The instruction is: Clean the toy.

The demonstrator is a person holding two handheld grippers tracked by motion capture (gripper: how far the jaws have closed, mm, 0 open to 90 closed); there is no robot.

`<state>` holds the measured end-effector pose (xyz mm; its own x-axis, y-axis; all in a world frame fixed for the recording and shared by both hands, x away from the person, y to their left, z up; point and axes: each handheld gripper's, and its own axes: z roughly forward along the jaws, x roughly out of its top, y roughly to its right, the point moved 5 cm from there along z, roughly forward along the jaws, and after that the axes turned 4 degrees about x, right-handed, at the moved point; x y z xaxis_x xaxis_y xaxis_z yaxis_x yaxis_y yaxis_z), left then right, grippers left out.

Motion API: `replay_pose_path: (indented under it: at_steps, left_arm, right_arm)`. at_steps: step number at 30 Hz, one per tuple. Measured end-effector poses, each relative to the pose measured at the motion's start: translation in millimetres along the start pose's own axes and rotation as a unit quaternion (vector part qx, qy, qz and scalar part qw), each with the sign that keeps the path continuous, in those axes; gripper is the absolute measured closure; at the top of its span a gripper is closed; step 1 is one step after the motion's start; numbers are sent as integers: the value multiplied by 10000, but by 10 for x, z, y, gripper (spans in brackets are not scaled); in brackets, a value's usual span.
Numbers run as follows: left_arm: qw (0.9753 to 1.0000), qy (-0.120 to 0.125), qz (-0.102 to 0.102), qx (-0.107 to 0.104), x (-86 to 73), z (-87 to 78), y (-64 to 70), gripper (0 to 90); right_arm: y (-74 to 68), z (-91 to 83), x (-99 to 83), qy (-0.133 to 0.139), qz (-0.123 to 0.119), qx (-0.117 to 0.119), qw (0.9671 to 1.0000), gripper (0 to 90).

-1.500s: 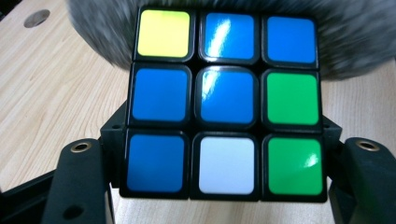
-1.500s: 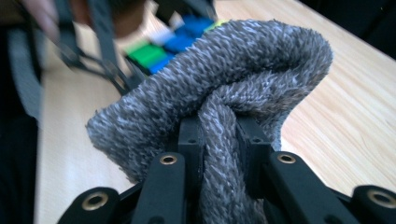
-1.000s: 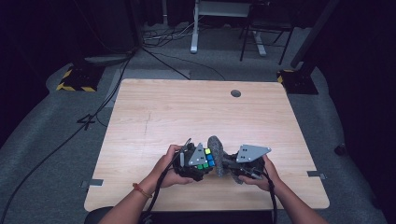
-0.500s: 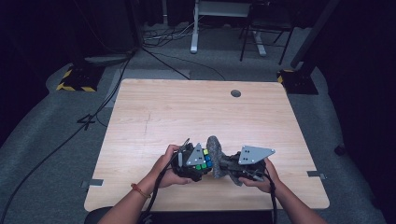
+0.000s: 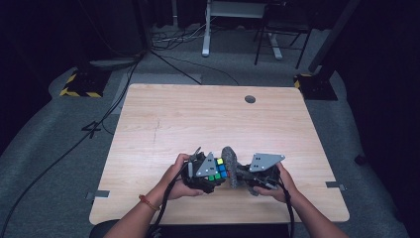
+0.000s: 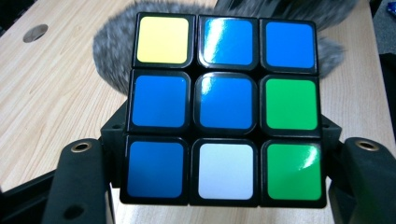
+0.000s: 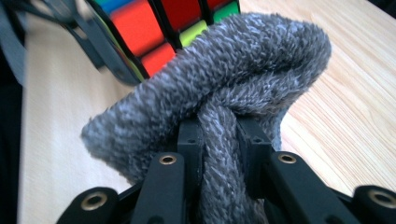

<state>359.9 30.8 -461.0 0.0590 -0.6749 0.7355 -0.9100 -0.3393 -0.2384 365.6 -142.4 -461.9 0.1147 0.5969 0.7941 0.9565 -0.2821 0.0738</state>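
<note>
— So where's the cube (image 6: 224, 105)?
— Clamped in the left hand-held gripper (image 5: 205, 173), over the table's (image 5: 198, 119) near edge.
— And the right hand-held gripper (image 5: 247, 174)?
— Pinching a grey fuzzy cloth (image 7: 219, 88) against the cube.

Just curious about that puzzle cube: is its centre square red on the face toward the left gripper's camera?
No, the cube's centre square there is blue.

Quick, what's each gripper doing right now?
Left gripper: shut on the puzzle cube.
Right gripper: shut on the grey fuzzy cloth.
</note>
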Motion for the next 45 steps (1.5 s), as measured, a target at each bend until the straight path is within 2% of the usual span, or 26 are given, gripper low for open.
replay_pose_path:
  at_steps: [4,6,8,10,12,15,19,24,27,33,36,39,41,43,45]
  left_arm:
    - [10000,-75,11,2,-16,28,-1,331]
    - [9999,-97,40,53,-19,36,14,331]
    - [10000,-21,31,47,-13,29,18,331]
    - [10000,47,34,31,0,20,30,331]
    - [9999,128,40,18,27,6,33,331]
    - [9999,140,44,18,38,1,37,331]
    - [9996,228,-67,-142,23,-10,18,329]
    - [9995,54,-95,-287,-21,39,21,325]
    - [9997,-44,-70,-243,-22,70,41,325]
    - [9997,-222,12,-130,-13,141,57,325]
    - [9997,-227,-16,34,0,153,47,327]
    - [9997,-178,-50,134,17,126,23,330]
    - [9998,-55,-105,163,36,79,-2,330]
    - [9997,116,-116,203,54,19,-27,330]
    - [9992,325,-188,94,76,-48,-43,330]
  right_arm:
    - [-65,-86,104,434,-1,149,9989,747]
    - [-93,-109,145,550,4,161,9984,747]
    - [-96,-97,137,457,-47,106,9989,744]
    - [-69,-80,107,377,7,96,9992,743]
    - [-18,-20,35,24,-56,-150,9999,743]
    - [14,44,-43,-169,23,-151,9997,743]
    - [-9,6,-2,47,16,-114,9999,744]
    - [-79,-64,99,371,-100,-81,9992,744]
    - [-123,-83,145,458,-202,-78,9987,744]
    - [-140,-92,185,542,-220,-87,9983,744]
    - [-125,-76,175,453,-240,-212,9985,743]
    - [-53,-70,137,378,-112,-235,9989,740]
    - [5,-35,68,174,-42,-343,9993,740]
    - [48,-4,-5,28,38,-353,9994,740]
    - [74,17,-51,-112,67,-336,9993,740]
